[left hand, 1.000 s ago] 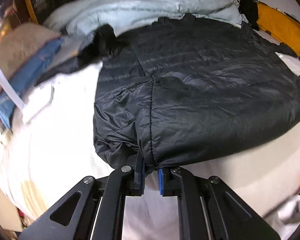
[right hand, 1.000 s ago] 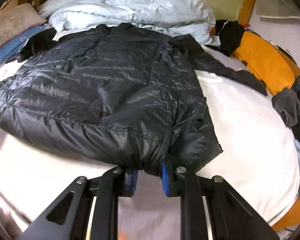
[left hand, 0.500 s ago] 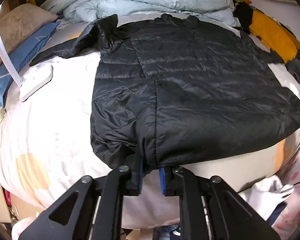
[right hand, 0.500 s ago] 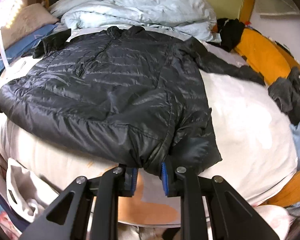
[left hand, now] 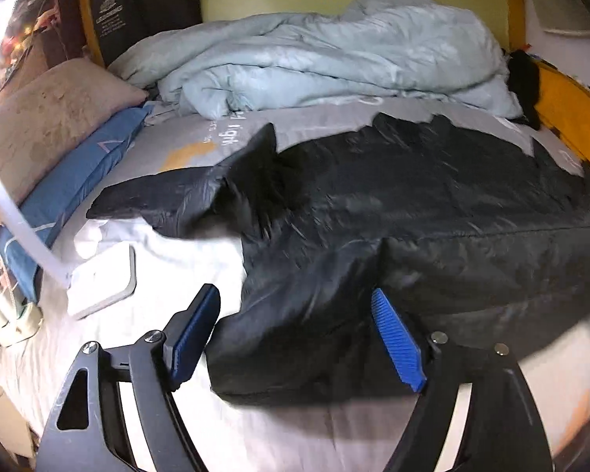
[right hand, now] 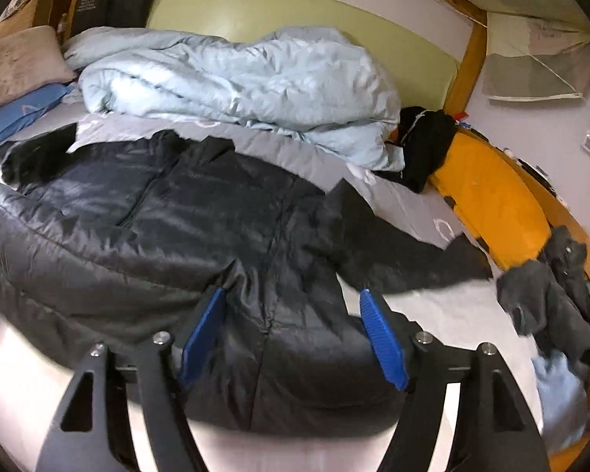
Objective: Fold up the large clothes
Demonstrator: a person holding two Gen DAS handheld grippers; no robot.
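A black puffer jacket [left hand: 432,204] lies spread on the white bed sheet [left hand: 157,354], collar toward the far duvet. Its near hem bunches up in front of both cameras. My left gripper [left hand: 295,299] hovers over the hem's left corner; its jaws are opening, and the fabric lies loose between the blue pads [left hand: 397,342] without being pressed. In the right wrist view, the jacket [right hand: 177,228] shows its front zipper and one sleeve stretched to the right. My right gripper [right hand: 291,295] is over the hem's right corner, jaws opening, with cloth below and between them but not gripped.
A crumpled light-blue duvet [left hand: 334,51] fills the far side of the bed. A beige pillow [left hand: 47,118] and a blue one [left hand: 78,181] lie left, by a white box with a tube [left hand: 102,279]. On the right are an orange cushion [right hand: 487,200], dark grey clothes [right hand: 550,287] and a black garment [right hand: 424,145].
Both grippers were shut on the hem corners and have let go, their jaws now wide. Both moved up and forward, and the hem has dropped in a bunch on the bed.
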